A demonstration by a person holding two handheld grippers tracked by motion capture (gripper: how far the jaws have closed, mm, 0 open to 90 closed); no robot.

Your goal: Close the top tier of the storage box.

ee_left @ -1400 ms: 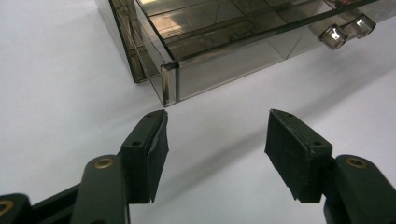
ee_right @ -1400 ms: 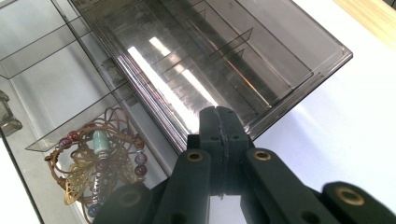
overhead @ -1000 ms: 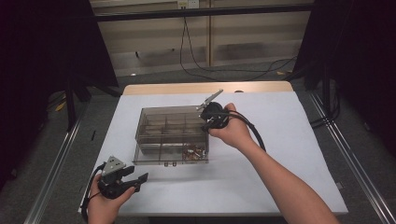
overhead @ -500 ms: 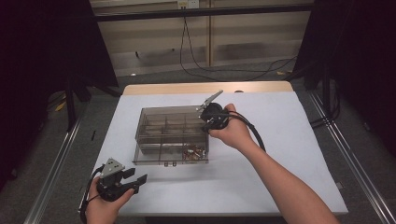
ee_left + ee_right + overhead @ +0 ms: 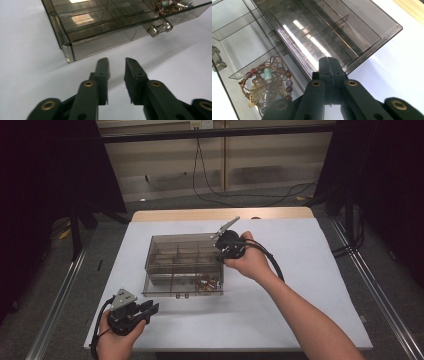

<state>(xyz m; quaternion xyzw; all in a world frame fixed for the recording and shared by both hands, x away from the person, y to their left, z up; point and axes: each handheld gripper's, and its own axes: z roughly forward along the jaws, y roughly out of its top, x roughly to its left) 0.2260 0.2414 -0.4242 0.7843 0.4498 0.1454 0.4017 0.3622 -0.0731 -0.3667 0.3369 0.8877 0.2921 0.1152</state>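
A smoky clear compartment box (image 5: 175, 265) stands mid-table on the white sheet (image 5: 300, 270). My right gripper (image 5: 220, 254) is at its right far corner. In the right gripper view the jaws (image 5: 329, 60) are pressed together over a corner of the raised lid (image 5: 352, 32), so they are shut on it. Beaded jewellery (image 5: 265, 85) lies in the near right compartment (image 5: 207, 282). My left gripper (image 5: 152, 309) rests near the table's front left, pointing toward the box (image 5: 100, 40). Its jaws (image 5: 116, 60) have just been closing and keep a narrow gap with nothing between them.
Two round latches (image 5: 160, 27) stick out of the box's front wall. A wooden strip (image 5: 220, 214) runs along the table's far edge, with cables on the floor beyond it. Metal rails (image 5: 55, 305) flank the table.
My left gripper's jaws have drawn closer together, and that hand has shifted slightly. The right gripper and the lid stay where they were.
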